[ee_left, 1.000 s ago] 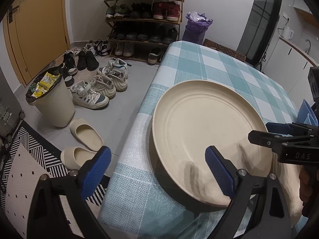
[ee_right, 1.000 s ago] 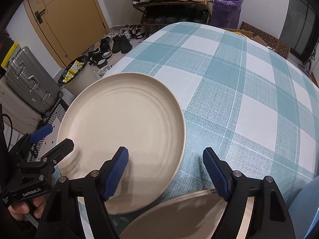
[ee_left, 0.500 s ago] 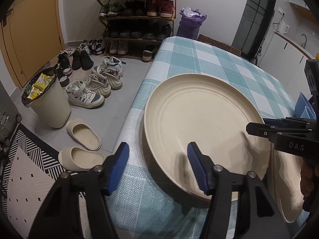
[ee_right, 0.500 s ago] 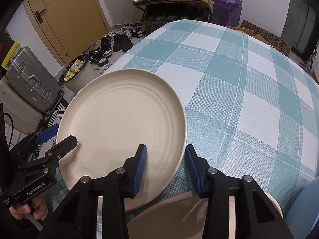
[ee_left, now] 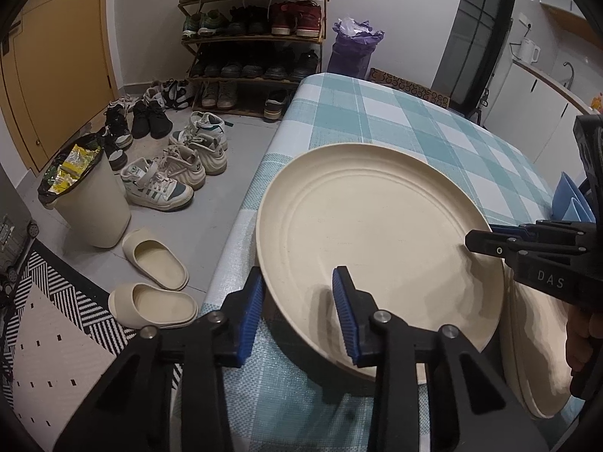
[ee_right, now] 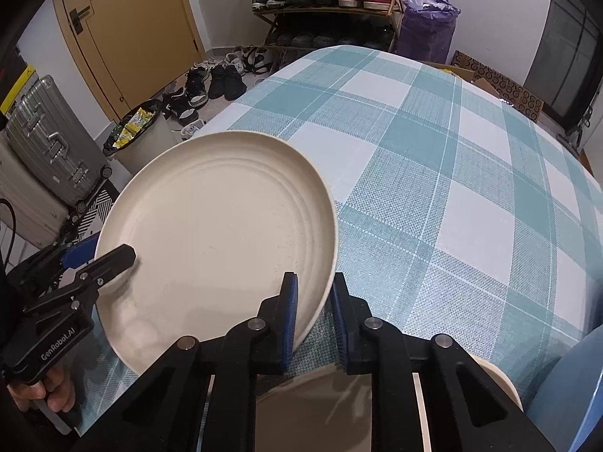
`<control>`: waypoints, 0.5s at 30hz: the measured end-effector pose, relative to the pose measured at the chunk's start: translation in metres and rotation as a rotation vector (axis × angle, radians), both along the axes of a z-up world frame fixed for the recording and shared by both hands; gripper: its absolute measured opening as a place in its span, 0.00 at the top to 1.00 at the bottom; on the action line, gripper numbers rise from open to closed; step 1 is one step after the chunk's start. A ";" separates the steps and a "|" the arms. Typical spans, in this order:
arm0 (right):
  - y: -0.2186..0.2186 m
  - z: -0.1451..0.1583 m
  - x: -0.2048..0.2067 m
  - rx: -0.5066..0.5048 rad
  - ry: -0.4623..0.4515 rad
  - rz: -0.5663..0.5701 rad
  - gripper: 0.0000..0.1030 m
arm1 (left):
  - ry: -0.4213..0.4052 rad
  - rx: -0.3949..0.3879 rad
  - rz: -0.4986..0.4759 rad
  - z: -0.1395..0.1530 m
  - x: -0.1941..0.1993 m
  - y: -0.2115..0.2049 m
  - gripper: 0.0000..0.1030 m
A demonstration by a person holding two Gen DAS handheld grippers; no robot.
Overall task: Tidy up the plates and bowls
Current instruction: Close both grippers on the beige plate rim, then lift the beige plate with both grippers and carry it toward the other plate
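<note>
Right gripper: jaws closed on the near right rim of the cream plate; the rim edge runs between the two blue pads, though the contact itself is hard to make out.
Left gripper: jaws closing, with the plate's near left rim between them; one blue pad stands outside the rim, the other over the plate's inner face; whether the pads press yet cannot be told.
Cream plate: tilted, its far edge above the checked tablecloth, its near edge lifted clear of the cloth; the underside is hidden.
Second cream plate: lies flat, just beside the held plate on its right; largely covered by the held plate and the right gripper's body, and cut off by the frame in the right wrist view.
Blue pieces: right of the held plate, at the frame edge; only corners show, kind not identifiable.
Person's hand: grips the left gripper's handle, left of the plate; only fingers show.
Waste bin: on the floor, well left of the plate, yellow packets inside.
Slippers: a cream pair on the floor between bin and table.
Shoe rack: beyond the plate against the wall; top shelf cut off.
Suitcase: left of the plate, partly out of frame.
</note>
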State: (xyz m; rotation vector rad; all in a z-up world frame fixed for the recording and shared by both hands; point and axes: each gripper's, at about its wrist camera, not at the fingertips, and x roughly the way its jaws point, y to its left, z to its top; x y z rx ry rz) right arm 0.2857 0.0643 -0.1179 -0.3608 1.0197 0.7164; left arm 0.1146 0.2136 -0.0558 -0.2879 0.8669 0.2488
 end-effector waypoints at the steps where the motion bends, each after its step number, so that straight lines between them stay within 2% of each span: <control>1: 0.000 0.000 -0.001 0.001 -0.002 0.002 0.84 | -0.005 0.000 0.002 0.001 -0.001 0.000 0.67; 15: -0.014 0.011 -0.003 0.022 -0.038 -0.018 0.85 | -0.053 0.030 -0.031 0.017 -0.007 -0.011 0.69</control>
